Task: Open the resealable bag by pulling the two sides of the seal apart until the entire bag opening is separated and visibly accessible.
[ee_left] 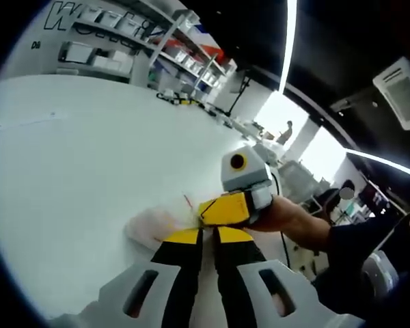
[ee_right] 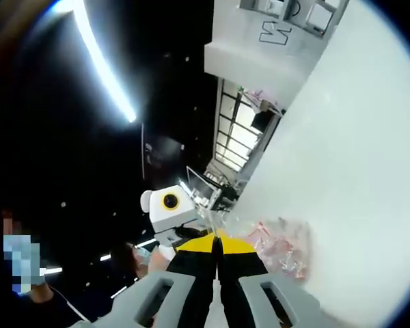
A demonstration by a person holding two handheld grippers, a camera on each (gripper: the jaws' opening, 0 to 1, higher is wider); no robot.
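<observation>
A clear resealable bag (ee_left: 160,222) with pinkish contents lies on the white table (ee_left: 89,157). My left gripper (ee_left: 206,232) is shut on the bag's edge, yellow tips together. My right gripper (ee_left: 225,207) comes in from the right of the left gripper view, its yellow jaws closed on the same edge right beside mine. In the right gripper view the bag (ee_right: 280,249) spreads to the right of my right gripper (ee_right: 217,240), which is shut on its rim. The left gripper (ee_right: 181,229) sits close on the left there.
A person's hand and dark sleeve (ee_left: 307,229) hold the right gripper. Shelving with boxes (ee_left: 137,48) stands beyond the table's far edge. Bright windows (ee_left: 294,130) and ceiling light strips (ee_right: 102,68) show behind. A person (ee_right: 24,273) stands at the lower left.
</observation>
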